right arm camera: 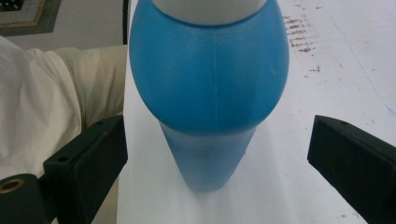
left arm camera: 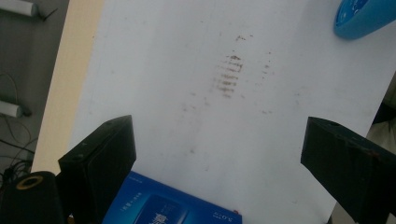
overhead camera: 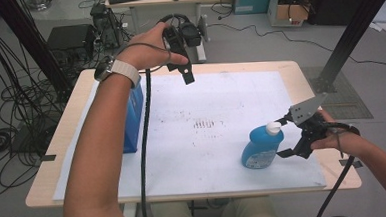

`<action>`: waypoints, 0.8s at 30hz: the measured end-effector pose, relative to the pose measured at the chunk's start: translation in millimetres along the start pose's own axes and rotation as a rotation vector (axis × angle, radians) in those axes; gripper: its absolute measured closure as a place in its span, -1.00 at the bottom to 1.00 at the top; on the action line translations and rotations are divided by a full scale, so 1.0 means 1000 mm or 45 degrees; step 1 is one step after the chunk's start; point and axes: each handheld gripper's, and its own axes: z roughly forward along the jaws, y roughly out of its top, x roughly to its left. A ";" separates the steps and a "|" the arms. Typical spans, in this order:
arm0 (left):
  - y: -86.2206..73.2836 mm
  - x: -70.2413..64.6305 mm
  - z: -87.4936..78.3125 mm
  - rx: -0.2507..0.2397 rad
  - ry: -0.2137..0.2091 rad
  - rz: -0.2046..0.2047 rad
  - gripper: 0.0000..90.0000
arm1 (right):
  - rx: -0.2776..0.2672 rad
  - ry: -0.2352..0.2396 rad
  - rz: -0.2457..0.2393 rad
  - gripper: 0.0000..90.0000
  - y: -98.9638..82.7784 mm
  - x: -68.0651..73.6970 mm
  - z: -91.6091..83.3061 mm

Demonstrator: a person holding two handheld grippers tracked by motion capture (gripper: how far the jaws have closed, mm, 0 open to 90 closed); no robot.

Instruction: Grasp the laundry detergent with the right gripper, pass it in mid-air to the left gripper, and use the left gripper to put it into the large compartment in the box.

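A blue bottle (overhead camera: 261, 146) with a white cap (overhead camera: 273, 128) stands on the white sheet (overhead camera: 220, 97) at the front right. My right gripper (overhead camera: 285, 136) is just right of it, open, one jaw on each side of the bottle's upper part. In the right gripper view the bottle (right arm camera: 210, 79) stands between the wide jaws of the right gripper (right arm camera: 217, 126) with a gap on both sides. A blue box (overhead camera: 133, 116) stands at the left, under my left forearm. My left gripper (overhead camera: 185, 74) is held high over the far edge, open and holding nothing. In the left gripper view the open left gripper (left arm camera: 219, 128) looks down on the box (left arm camera: 168, 207).
Brown smudges (overhead camera: 204, 123) mark the middle of the sheet. The wooden table edge (overhead camera: 299, 78) frames the sheet. The left gripper's cable (overhead camera: 145, 141) hangs along my forearm to the front edge. Behind the table lie cables, equipment and a black frame post (overhead camera: 347, 35).
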 end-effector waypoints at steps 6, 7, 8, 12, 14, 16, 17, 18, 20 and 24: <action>0.000 0.000 -0.002 0.029 0.000 -0.006 -0.76 | -0.011 0.006 -0.010 -0.90 0.000 0.000 0.005; 0.000 0.000 -0.002 0.028 0.001 -0.006 -0.77 | -0.010 0.005 -0.010 -0.90 0.000 0.000 0.006; 0.000 0.000 -0.002 0.028 0.001 -0.006 -0.76 | -0.010 0.005 -0.010 -0.90 0.000 0.000 0.006; -0.001 0.000 -0.001 0.020 0.002 -0.009 -0.76 | -0.019 -0.002 -0.002 -0.90 -0.001 0.000 0.008; 0.000 0.000 -0.002 0.035 0.001 -0.006 -0.76 | -0.017 -0.002 0.000 -0.89 -0.002 0.000 0.009; 0.000 0.000 -0.001 0.027 -0.002 -0.005 -0.76 | -0.029 0.001 0.001 -0.89 -0.002 0.000 0.010; 0.001 0.000 -0.001 0.028 -0.002 -0.004 -0.76 | -0.029 0.003 0.003 -0.89 -0.003 -0.001 0.011; 0.001 0.000 -0.001 0.028 -0.002 -0.004 -0.76 | -0.029 0.003 0.003 -0.89 -0.003 -0.001 0.011; 0.001 0.000 -0.001 0.028 -0.001 -0.004 -0.76 | -0.036 0.000 0.009 -0.89 -0.003 -0.001 0.013; 0.000 0.001 -0.001 0.022 0.000 0.000 -0.76 | -0.041 -0.001 0.021 -0.89 -0.004 -0.001 0.016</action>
